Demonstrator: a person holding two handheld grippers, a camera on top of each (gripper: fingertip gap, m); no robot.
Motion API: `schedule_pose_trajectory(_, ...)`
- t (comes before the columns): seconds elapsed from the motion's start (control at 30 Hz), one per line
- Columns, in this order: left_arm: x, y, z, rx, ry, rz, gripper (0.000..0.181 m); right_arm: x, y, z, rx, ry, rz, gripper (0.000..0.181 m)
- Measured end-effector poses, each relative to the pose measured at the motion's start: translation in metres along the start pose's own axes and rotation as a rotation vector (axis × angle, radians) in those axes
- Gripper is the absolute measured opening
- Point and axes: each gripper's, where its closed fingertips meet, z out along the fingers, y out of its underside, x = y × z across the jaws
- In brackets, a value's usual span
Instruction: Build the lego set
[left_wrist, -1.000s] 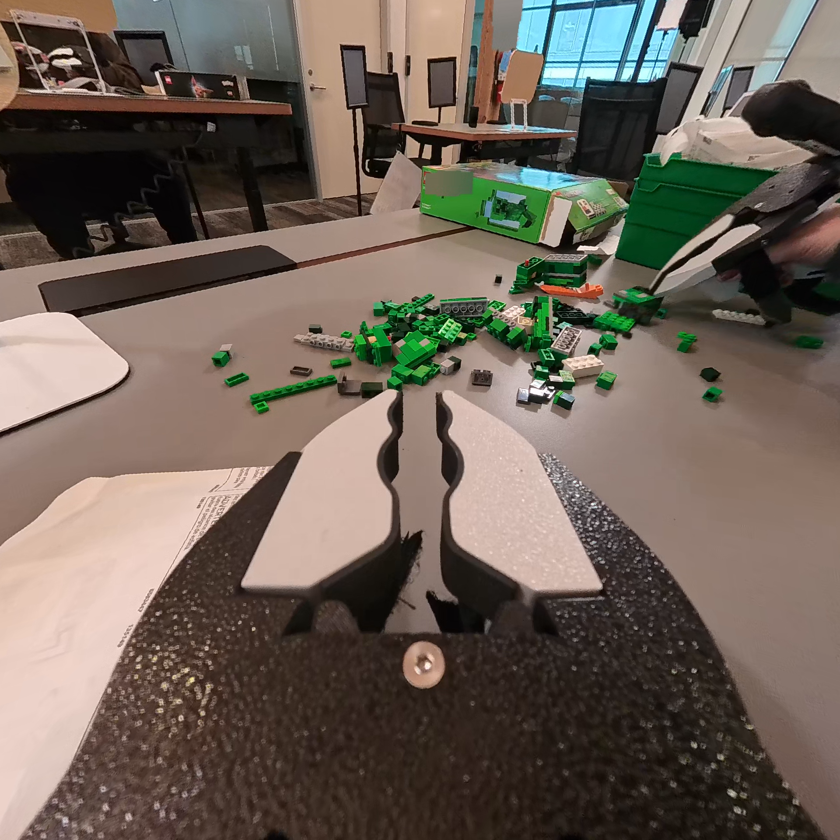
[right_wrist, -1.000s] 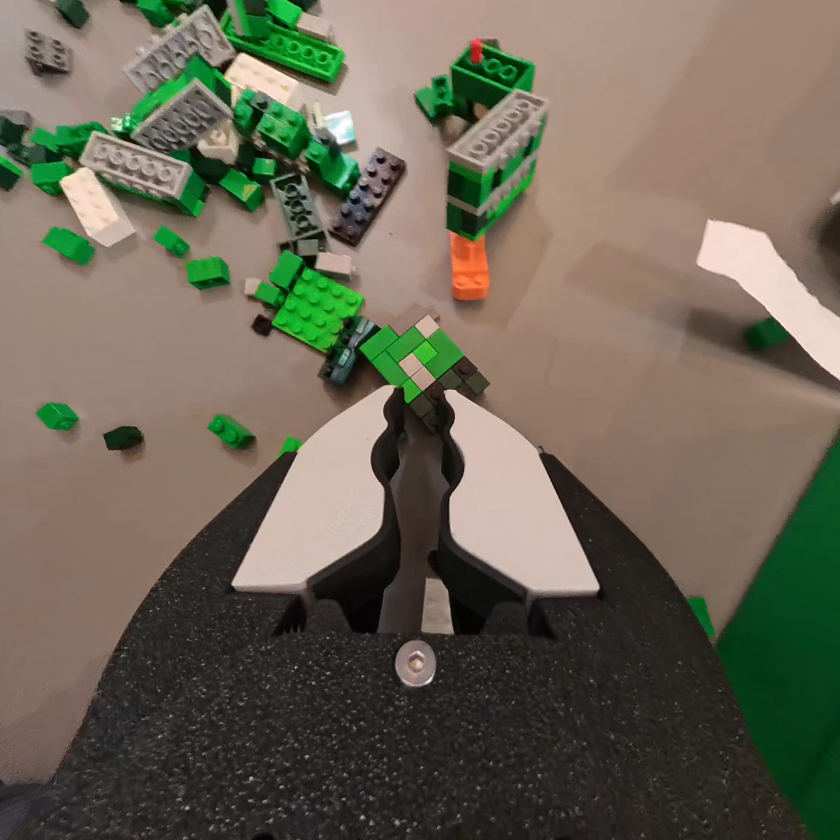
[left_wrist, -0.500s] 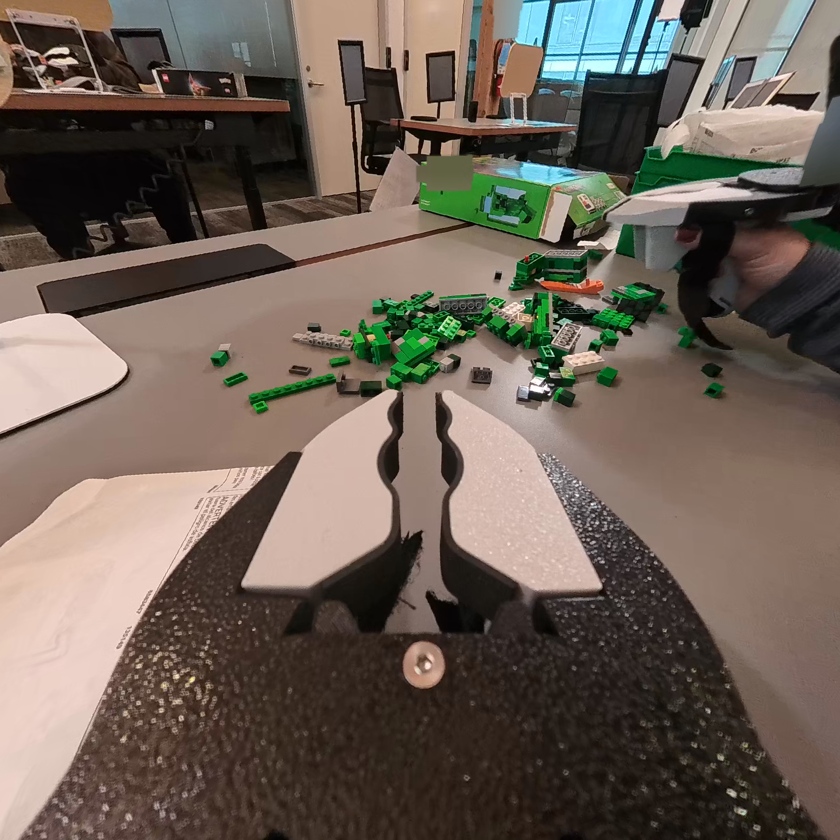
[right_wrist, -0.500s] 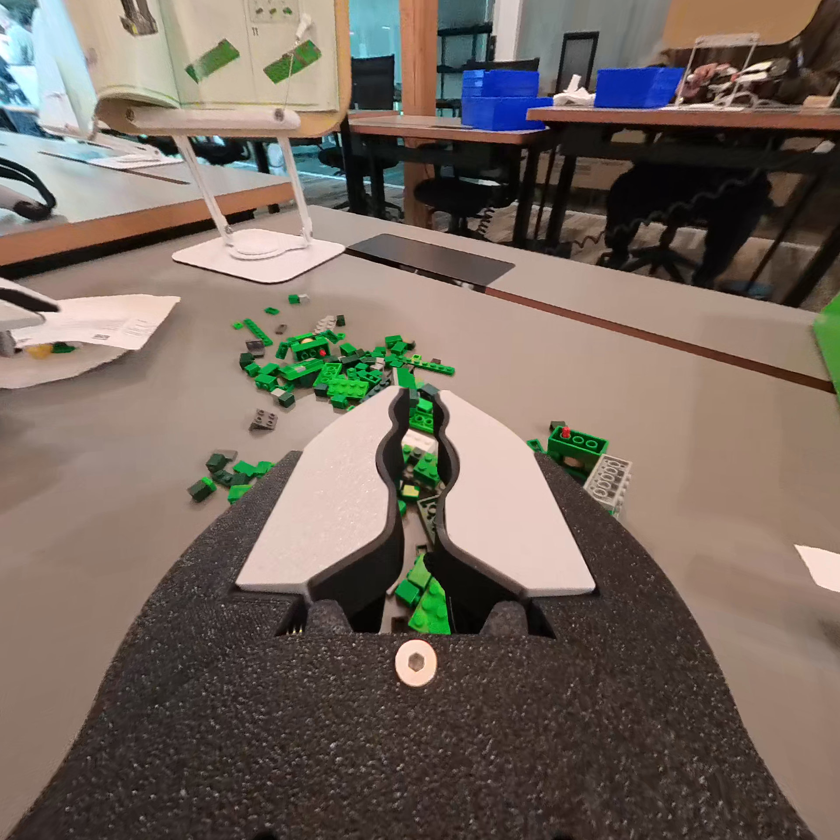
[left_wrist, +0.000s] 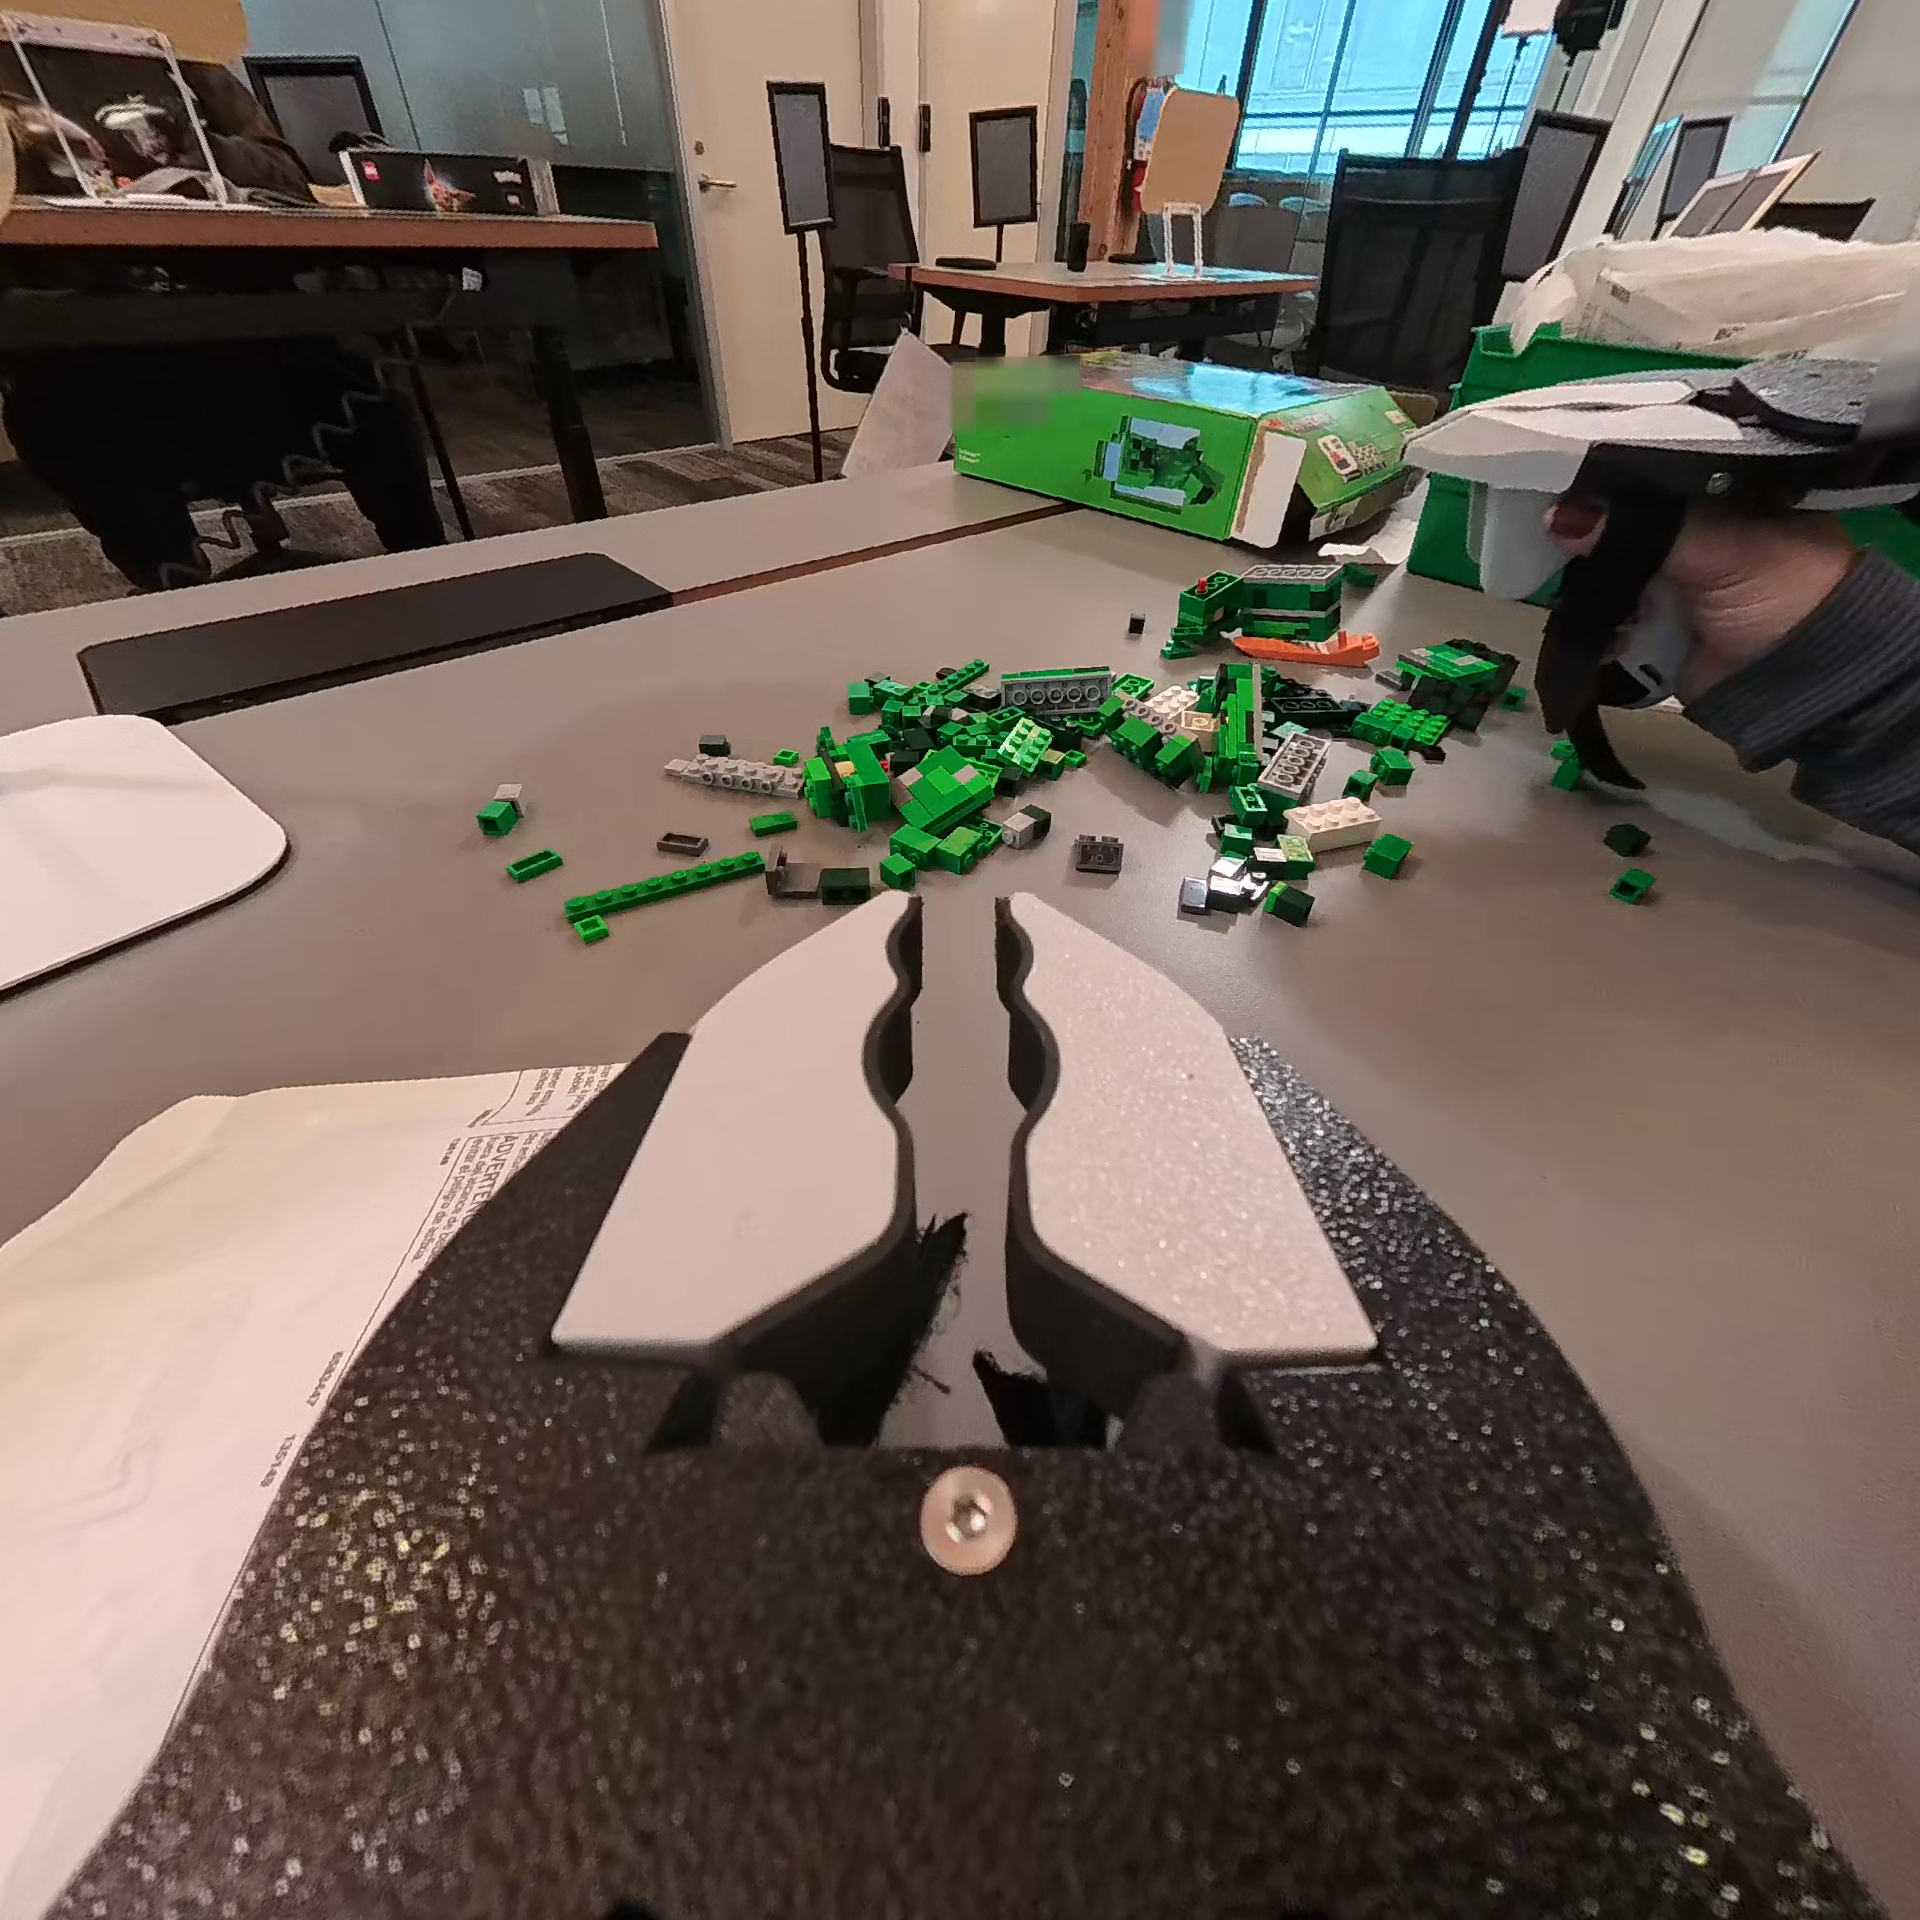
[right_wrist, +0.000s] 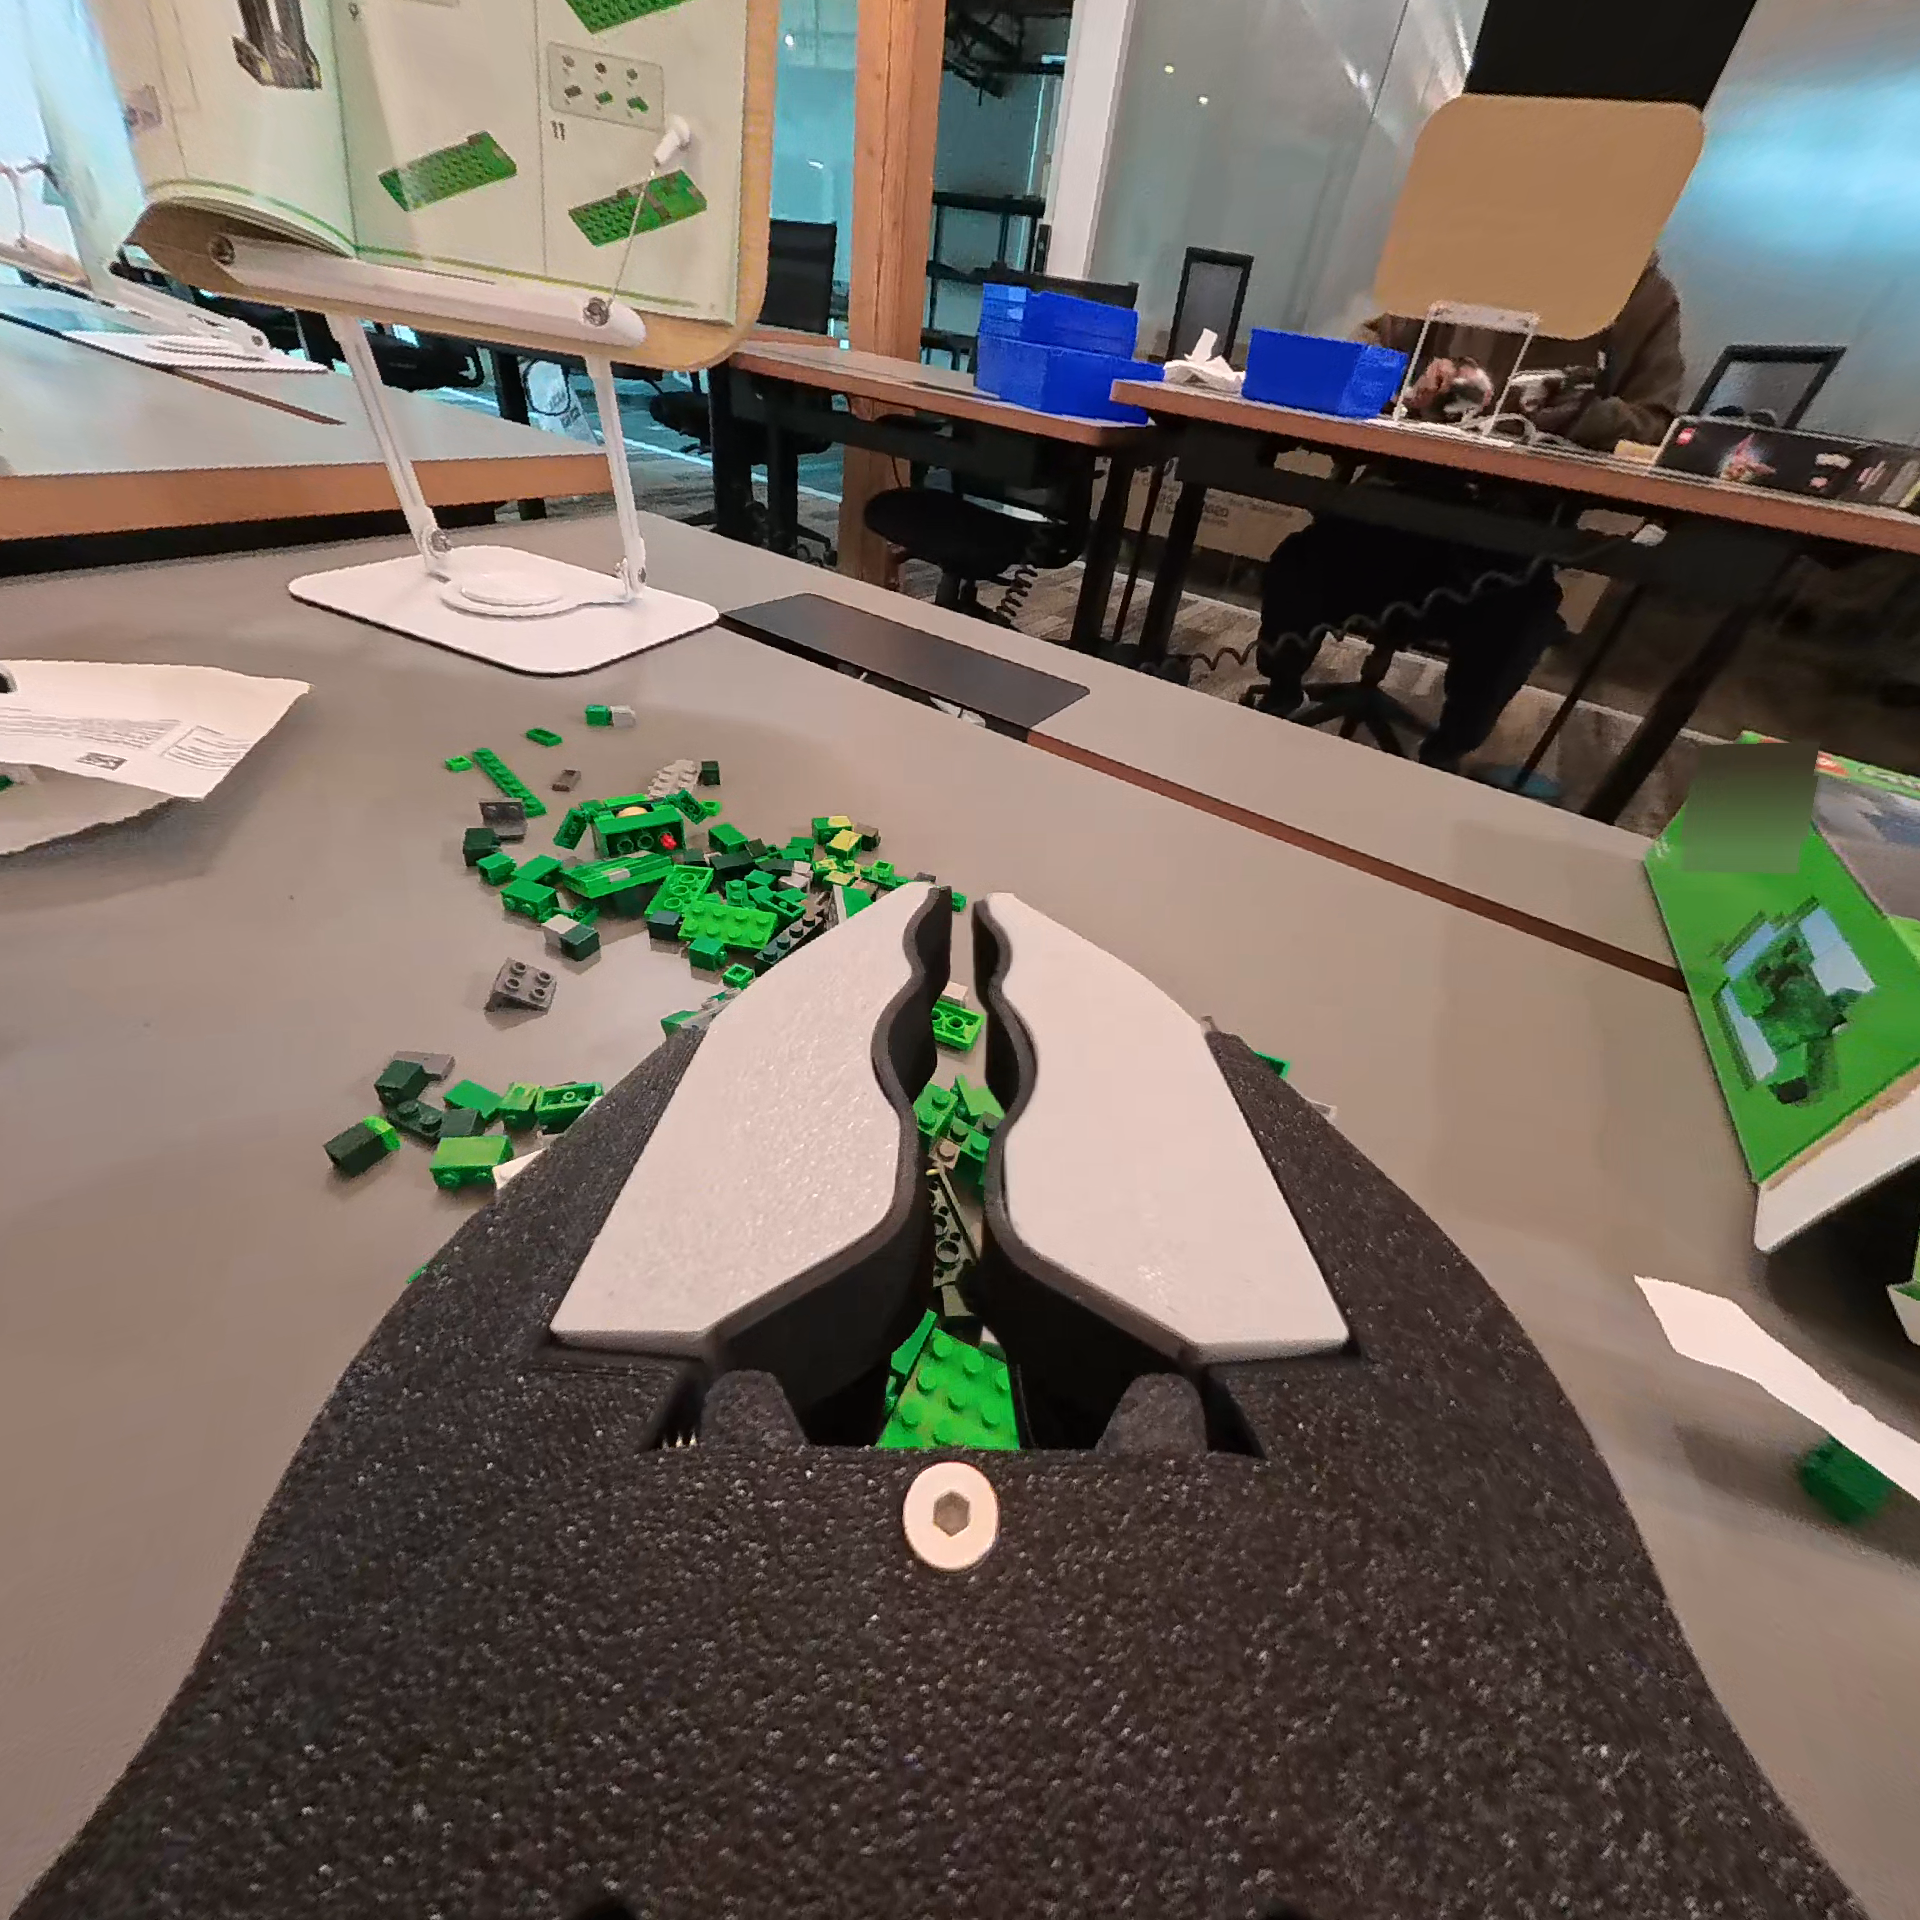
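A pile of loose green, grey and white lego bricks (left_wrist: 1039, 769) lies on the grey table; it also shows in the right wrist view (right_wrist: 707, 904). A partly built green model (left_wrist: 1268, 613) with a grey top and an orange piece stands at the back of the pile. A small green assembly (left_wrist: 1455, 675) lies on the table to the right of that model. My left gripper (left_wrist: 956, 914) is shut and empty, just short of the pile. My right gripper (right_wrist: 961, 904) is shut and empty, held level above the bricks; it also shows in the left wrist view (left_wrist: 1423, 447).
A printed paper sheet (left_wrist: 208, 1299) lies under my left gripper. The green lego box (left_wrist: 1164, 447) and a green bin (left_wrist: 1558, 364) stand at the back right. An instruction booklet (right_wrist: 447, 135) sits on a white stand (right_wrist: 499, 613). A white paper strip (right_wrist: 1766, 1371) lies at the right. One gripper's finger ends stand about 30 cm off the other's.
My right gripper has left the small green assembly, risen and tilted from pointing down to level. The assembly stays on the table. My left gripper has not moved.
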Motion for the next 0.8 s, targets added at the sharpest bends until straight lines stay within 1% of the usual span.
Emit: schedule_pose_trajectory(0.8,0.0012,-0.001,-0.0009,0.006,0.012,-0.003,0.013,-0.0025,0.0015,0.002,-0.001,0.009,-0.052,0.003)
